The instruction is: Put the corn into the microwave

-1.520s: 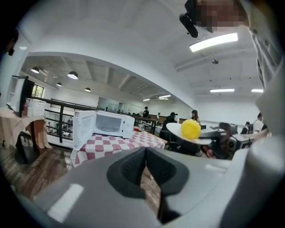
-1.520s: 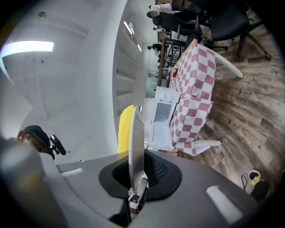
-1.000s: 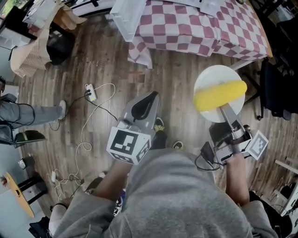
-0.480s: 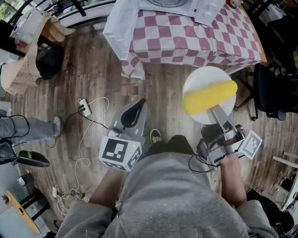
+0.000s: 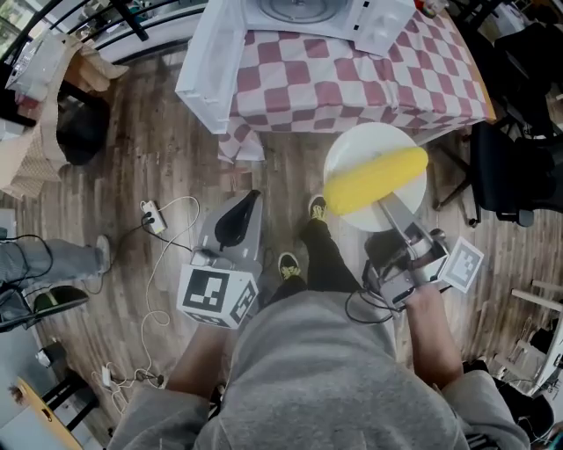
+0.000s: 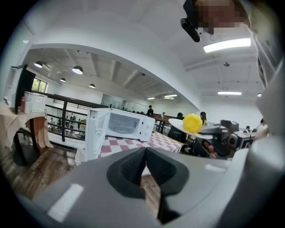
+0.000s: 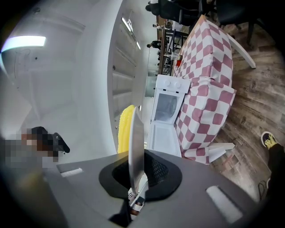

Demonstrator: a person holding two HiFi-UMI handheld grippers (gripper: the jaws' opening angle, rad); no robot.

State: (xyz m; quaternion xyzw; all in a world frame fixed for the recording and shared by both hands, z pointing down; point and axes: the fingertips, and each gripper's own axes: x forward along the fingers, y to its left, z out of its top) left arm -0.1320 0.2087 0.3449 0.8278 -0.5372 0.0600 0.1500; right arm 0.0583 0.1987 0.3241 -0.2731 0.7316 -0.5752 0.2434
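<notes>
A yellow corn cob (image 5: pixel 374 180) lies on a white plate (image 5: pixel 352 145) that is carried level above the wooden floor. My right gripper (image 5: pixel 388 209) is shut on the plate's near rim. In the right gripper view the plate (image 7: pixel 136 142) shows edge-on between the pads, with the corn (image 7: pixel 125 129) to its left. The white microwave (image 5: pixel 308 13) stands on the checked table, its door (image 5: pixel 209 66) swung open. My left gripper (image 5: pixel 236 220) is shut with nothing in it, left of the plate. The left gripper view shows the open microwave (image 6: pixel 127 126) ahead and the corn (image 6: pixel 192 123) at right.
The checked tablecloth (image 5: pixel 352 83) hangs over the table's near edge. A black chair (image 5: pixel 515 163) stands at the right. A power strip with white cable (image 5: pixel 151 215) lies on the floor at left, near another person's legs (image 5: pixel 44 259). Paper bags (image 5: pixel 48 97) sit at far left.
Both grippers and the plate with the corn have moved closer to the table. The microwave and its open door have come further into the head view.
</notes>
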